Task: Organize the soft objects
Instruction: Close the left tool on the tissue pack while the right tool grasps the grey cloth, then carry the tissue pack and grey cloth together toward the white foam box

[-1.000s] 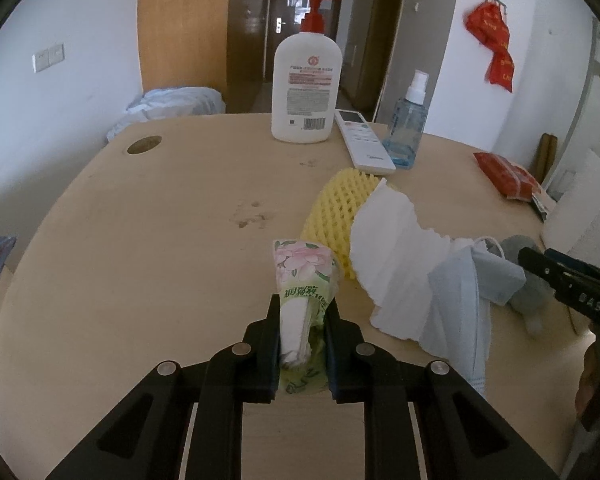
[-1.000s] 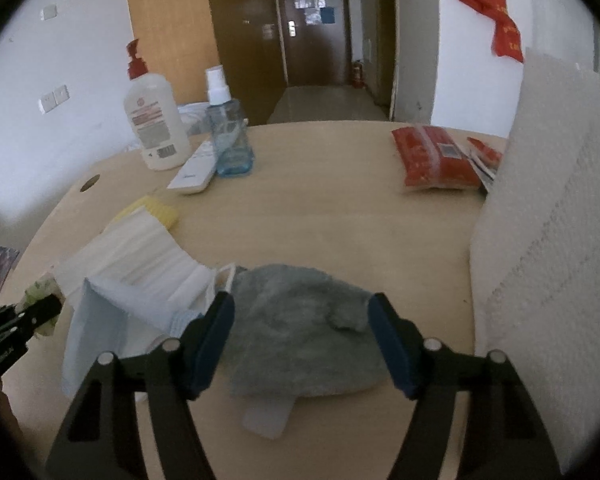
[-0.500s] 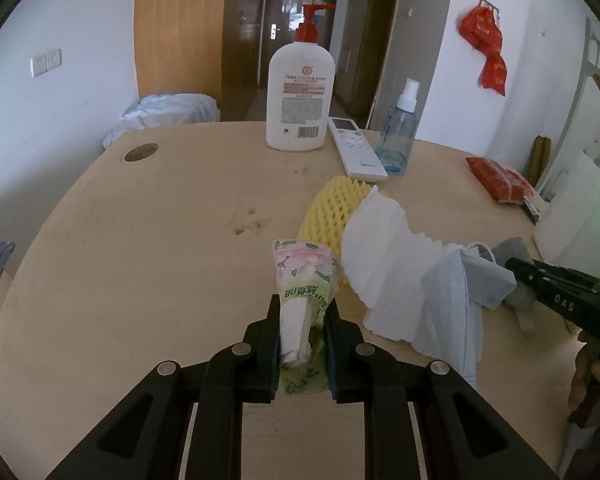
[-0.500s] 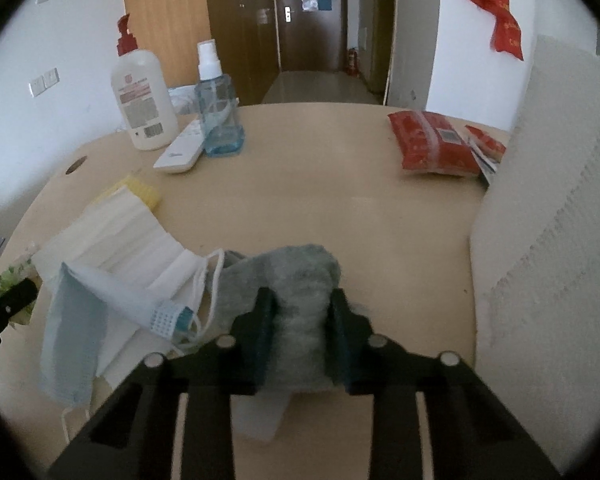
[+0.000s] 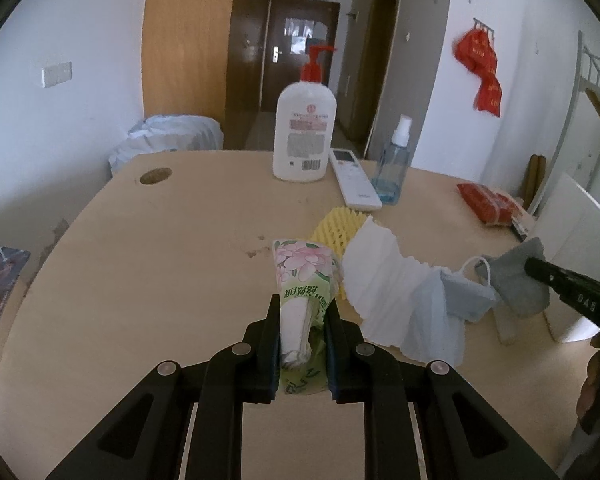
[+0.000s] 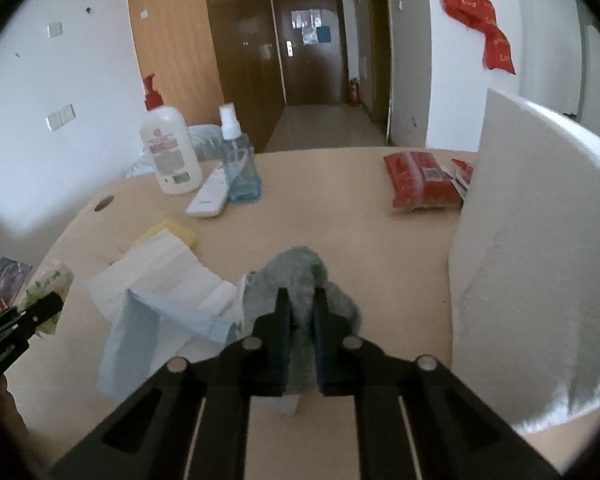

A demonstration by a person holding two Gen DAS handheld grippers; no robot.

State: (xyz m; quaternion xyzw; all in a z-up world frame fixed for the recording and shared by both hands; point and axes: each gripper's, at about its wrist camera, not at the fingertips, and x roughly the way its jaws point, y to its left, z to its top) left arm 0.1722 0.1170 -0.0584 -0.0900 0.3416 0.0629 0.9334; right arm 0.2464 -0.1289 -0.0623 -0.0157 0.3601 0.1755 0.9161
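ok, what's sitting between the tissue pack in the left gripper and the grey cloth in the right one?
In the left wrist view, between the tissue pack and grey cloth lie a white pleated paper sheet and a light blue face mask, overlapping.

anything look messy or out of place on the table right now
Yes: the soft things lie in a loose heap. A blue face mask is draped over crumpled white paper, which overlaps the yellow foam net. The left gripper pinches a tissue pack; the right gripper holds a grey cloth.
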